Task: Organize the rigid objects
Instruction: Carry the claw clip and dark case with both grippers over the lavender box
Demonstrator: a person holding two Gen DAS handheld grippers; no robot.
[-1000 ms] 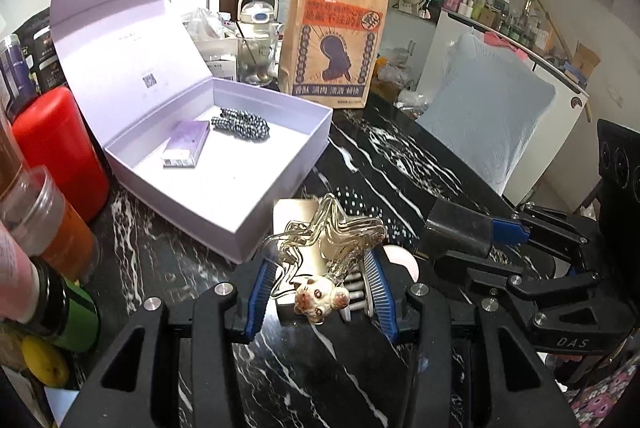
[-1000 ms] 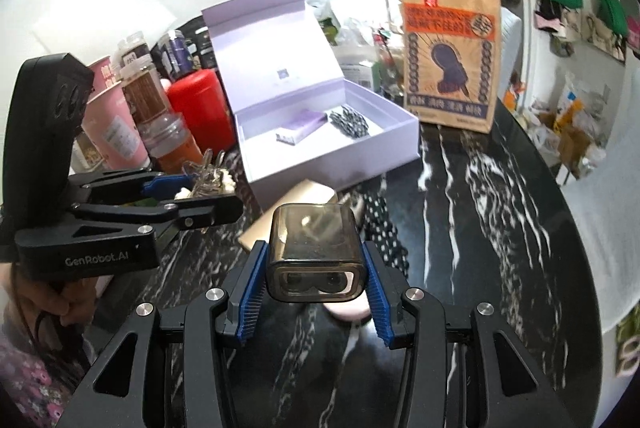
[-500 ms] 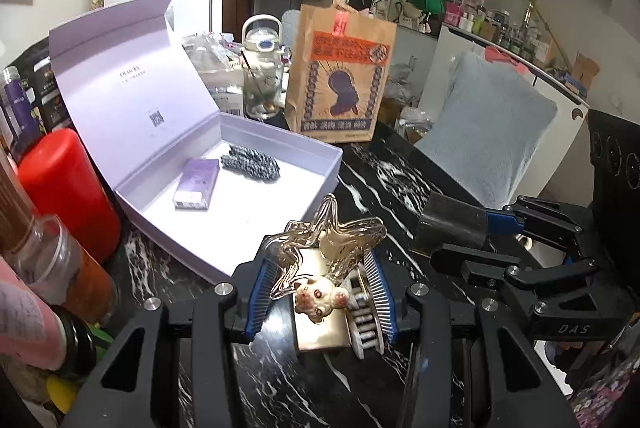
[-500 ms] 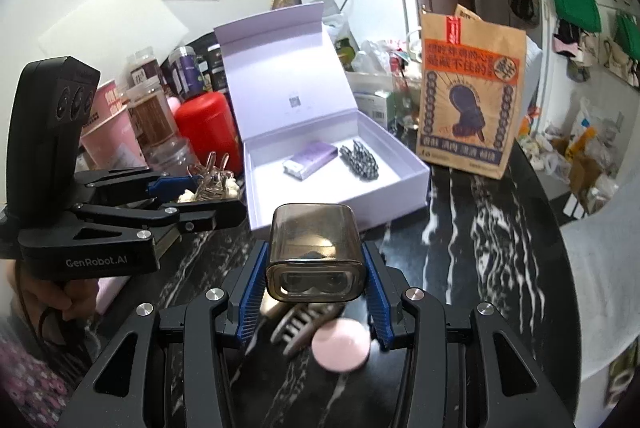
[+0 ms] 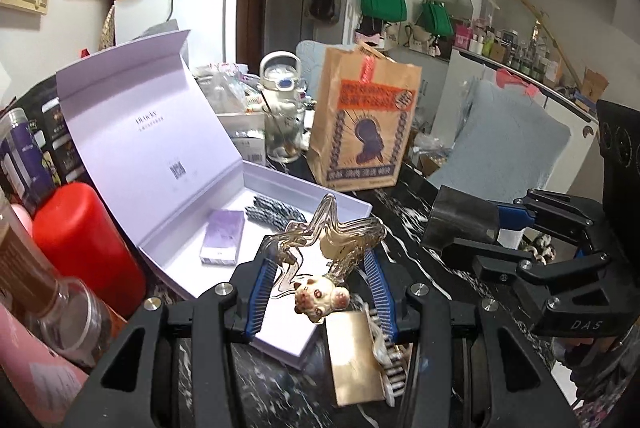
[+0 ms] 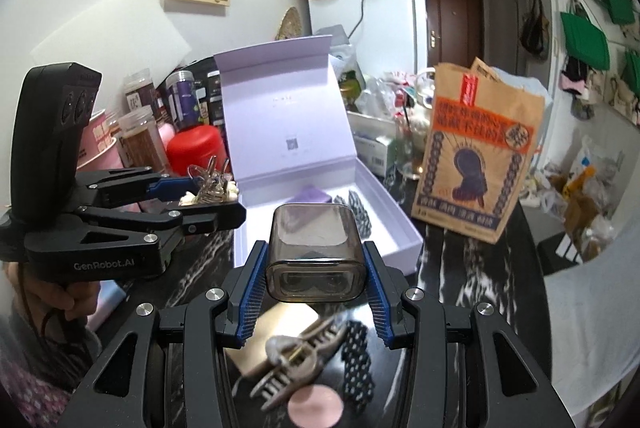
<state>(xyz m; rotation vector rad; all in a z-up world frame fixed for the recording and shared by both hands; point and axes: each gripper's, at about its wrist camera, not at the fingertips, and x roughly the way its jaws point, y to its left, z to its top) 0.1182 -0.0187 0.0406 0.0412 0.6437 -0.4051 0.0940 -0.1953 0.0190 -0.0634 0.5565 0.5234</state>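
The left gripper [image 5: 320,288] has its jaws closed on a clear star-shaped hair clip [image 5: 328,232] with a small animal charm, held in the air over the near corner of the open lilac box [image 5: 168,256]; the right gripper [image 6: 316,292] clamps a smoky translucent case [image 6: 314,252] just short of the box's near wall; the box tray lies straight ahead of both, nearer the left hand, with free floor in front of the purple packet [image 5: 223,236] and braided band [image 5: 276,214].

Even indoor light is filling both views; fisheye bending is curving the frame edges into dark corners, and nearby items at the bottom are blurring.
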